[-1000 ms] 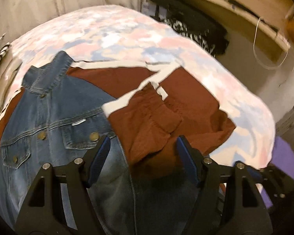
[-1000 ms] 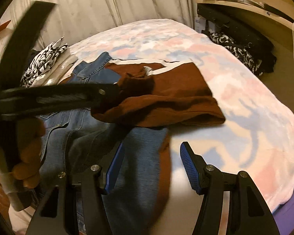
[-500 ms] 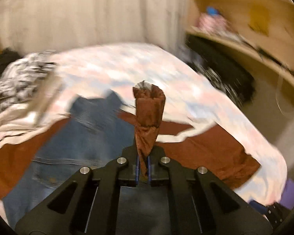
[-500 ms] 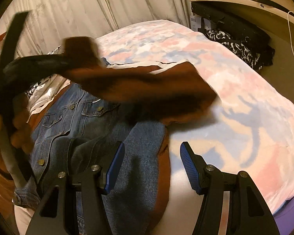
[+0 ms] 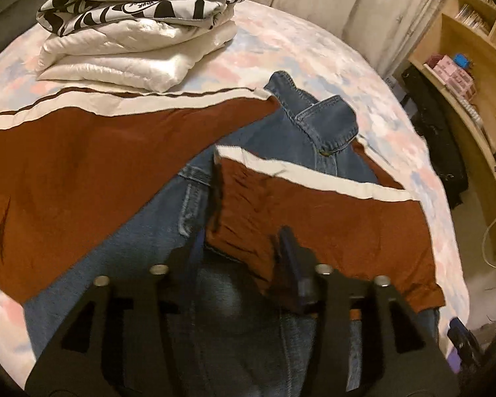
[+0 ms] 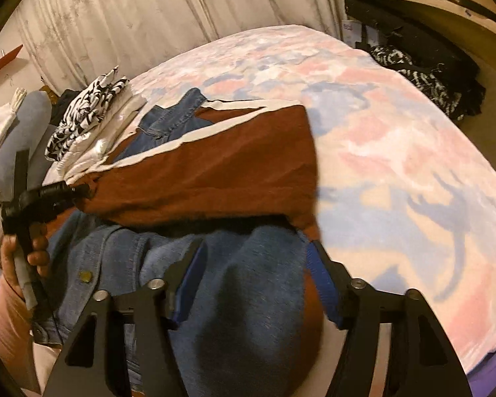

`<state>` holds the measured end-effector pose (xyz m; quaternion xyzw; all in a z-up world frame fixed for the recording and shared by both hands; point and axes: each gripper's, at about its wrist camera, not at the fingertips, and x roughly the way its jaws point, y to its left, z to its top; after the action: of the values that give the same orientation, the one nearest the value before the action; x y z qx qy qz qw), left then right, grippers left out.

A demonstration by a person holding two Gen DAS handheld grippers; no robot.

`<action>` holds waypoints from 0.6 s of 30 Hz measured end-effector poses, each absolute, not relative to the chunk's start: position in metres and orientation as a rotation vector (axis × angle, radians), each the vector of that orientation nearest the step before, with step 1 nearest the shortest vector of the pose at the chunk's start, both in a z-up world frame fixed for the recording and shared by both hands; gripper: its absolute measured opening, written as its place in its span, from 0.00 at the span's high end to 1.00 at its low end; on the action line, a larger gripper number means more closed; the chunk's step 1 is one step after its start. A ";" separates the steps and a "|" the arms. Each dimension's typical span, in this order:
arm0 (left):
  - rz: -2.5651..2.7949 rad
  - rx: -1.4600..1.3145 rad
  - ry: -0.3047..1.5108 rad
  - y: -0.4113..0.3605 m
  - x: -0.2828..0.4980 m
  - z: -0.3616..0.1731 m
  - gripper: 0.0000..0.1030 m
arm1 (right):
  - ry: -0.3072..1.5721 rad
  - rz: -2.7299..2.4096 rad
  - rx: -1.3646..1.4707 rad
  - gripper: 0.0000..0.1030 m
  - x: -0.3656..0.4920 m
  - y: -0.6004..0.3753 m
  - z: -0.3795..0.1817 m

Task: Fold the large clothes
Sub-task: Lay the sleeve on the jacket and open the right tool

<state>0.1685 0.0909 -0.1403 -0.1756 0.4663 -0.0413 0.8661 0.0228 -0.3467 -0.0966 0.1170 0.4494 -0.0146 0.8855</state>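
A soft bed (image 6: 396,125) with a blotchy pink-and-blue cover carries everything. On it lies a rust-brown garment (image 5: 66,172) with a cream border, its right flap folded over a blue denim jacket (image 5: 314,132). A glossy cream quilt stack (image 5: 132,49) sits beyond. The left gripper (image 5: 241,251) has jaws that have just opened, straddling the flap's corner without pinching it. The right gripper (image 6: 258,258) has jaws just widened, empty over the denim.
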 end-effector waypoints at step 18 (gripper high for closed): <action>-0.261 -0.262 1.046 0.088 0.248 -0.154 0.84 | 1.119 -0.054 0.523 0.30 0.243 -0.450 -0.141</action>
<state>0.2479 0.0881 -0.1537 -0.1243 0.4965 -0.1237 0.8501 0.2430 -0.4498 -0.1406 0.2453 0.5245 -0.0252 0.8149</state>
